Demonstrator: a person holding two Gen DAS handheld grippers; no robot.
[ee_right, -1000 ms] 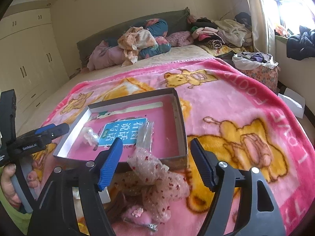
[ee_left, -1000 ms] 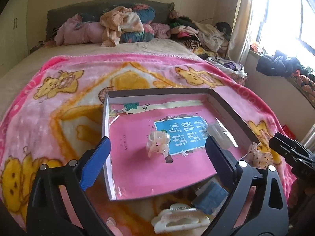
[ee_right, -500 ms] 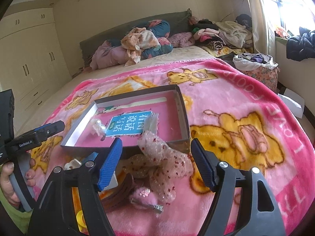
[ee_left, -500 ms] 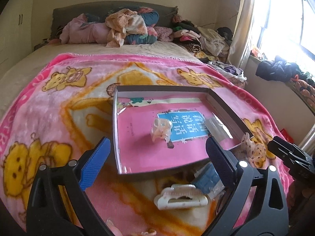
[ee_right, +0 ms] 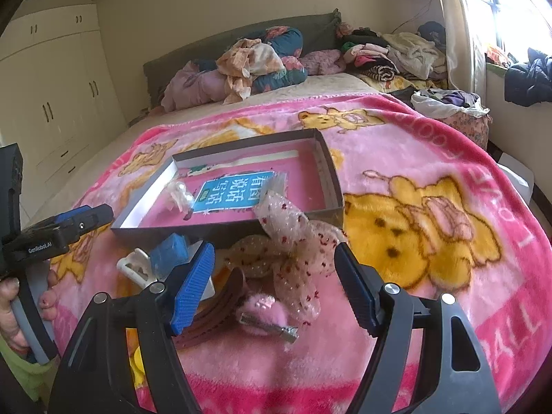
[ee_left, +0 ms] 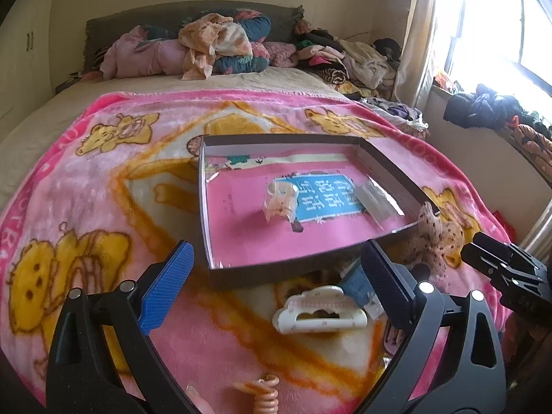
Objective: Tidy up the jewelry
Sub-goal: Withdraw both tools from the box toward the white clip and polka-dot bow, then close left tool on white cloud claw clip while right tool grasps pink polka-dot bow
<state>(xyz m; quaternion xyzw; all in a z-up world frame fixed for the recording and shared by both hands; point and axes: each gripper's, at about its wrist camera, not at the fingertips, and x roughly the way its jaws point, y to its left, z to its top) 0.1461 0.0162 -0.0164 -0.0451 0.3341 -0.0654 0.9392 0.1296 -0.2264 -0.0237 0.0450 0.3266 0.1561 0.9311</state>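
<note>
Gauzy bow [ee_right: 293,238] under my right gripper [ee_right: 272,286], soft, light, snaggy; I'd pinch knot. Both grippers wide, empty; left gripper [ee_left: 276,289] over stiff clip [ee_left: 319,310].

Both tools are showing black plastic frames with round silver screws; the left gripper [ee_left: 276,283] and right gripper [ee_right: 276,283] are wearing ribbed blue pads [ee_left: 168,288] on their fingers. White "GenRobot.AI" lettering is showing, beside a yellow-green sleeve [ee_right: 20,369]
</note>
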